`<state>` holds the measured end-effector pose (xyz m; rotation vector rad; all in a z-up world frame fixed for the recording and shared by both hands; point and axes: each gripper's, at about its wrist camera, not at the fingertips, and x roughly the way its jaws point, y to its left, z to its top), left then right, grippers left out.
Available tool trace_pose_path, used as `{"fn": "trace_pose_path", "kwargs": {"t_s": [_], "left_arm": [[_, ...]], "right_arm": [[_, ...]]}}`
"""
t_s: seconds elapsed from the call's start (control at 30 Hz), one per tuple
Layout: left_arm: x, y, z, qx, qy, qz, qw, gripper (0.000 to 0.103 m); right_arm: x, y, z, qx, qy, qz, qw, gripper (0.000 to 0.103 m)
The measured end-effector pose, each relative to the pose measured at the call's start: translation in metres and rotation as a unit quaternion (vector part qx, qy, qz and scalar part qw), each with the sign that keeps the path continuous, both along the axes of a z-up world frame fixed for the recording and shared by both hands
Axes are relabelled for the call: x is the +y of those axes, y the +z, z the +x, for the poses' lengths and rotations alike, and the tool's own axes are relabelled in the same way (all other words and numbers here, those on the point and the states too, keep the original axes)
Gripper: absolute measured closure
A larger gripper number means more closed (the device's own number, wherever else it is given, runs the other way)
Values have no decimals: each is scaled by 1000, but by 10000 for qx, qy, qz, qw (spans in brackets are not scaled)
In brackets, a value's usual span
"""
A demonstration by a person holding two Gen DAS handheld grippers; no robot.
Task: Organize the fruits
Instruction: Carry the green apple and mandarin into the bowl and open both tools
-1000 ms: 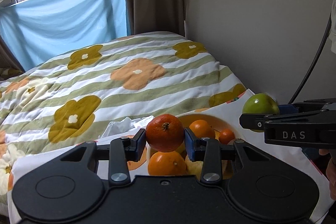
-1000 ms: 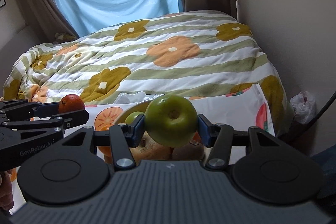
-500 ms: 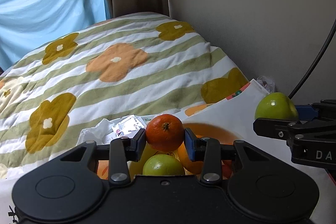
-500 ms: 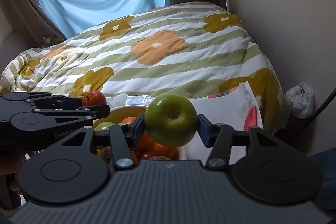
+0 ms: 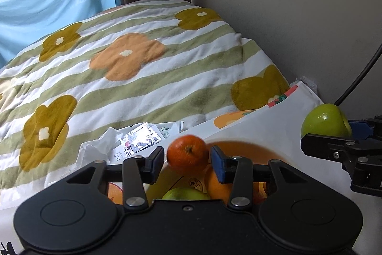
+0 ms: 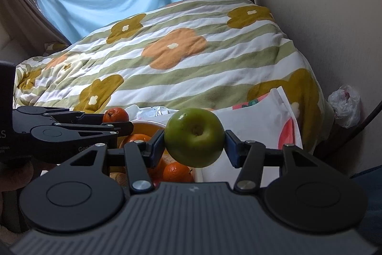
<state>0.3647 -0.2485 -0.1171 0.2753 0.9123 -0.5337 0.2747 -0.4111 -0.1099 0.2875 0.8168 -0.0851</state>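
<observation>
Your left gripper (image 5: 187,157) sits over the fruit bowl (image 6: 145,126) at the near edge of the bed (image 5: 133,78), fingers (image 5: 156,157) parted. The tangerine (image 5: 187,155) is between them with a gap on each side, slightly blurred, so it looks released and dropping toward the pile of oranges and a green fruit below. That suits sorting: let go low over the bowl so the fruit lands softly.

Your right gripper (image 6: 194,138) clamps the green apple (image 6: 194,136), both pads pressed on its sides, stem dimple facing you. It hangs just right of the bowl, above the white printed cloth (image 6: 257,126), probably waiting its turn.

Against half a second ago: the left fingers have just been opening; they gripped the tangerine then, and now they clear it. The apple grip is unchanged.
</observation>
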Motion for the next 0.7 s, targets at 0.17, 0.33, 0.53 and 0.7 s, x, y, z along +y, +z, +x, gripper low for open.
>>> {"fn": "trace_pose_path", "kwargs": {"t_s": [0.17, 0.33, 0.53, 0.7], "left_arm": [[1, 0, 0, 13, -62, -61, 10000, 42], [7, 13, -8, -211, -10, -99, 9997, 18], [22, 33, -22, -473, 128, -154, 9987, 14], [40, 43, -35, -593, 379, -203, 9973, 13]], "right_arm": [[0, -1, 1, 3, 4, 3, 10000, 35], [5, -1, 4, -9, 39, 6, 10000, 35], [9, -3, 9, -36, 109, 108, 9999, 35], [11, -10, 16, -18, 189, 295, 9994, 35]]}}
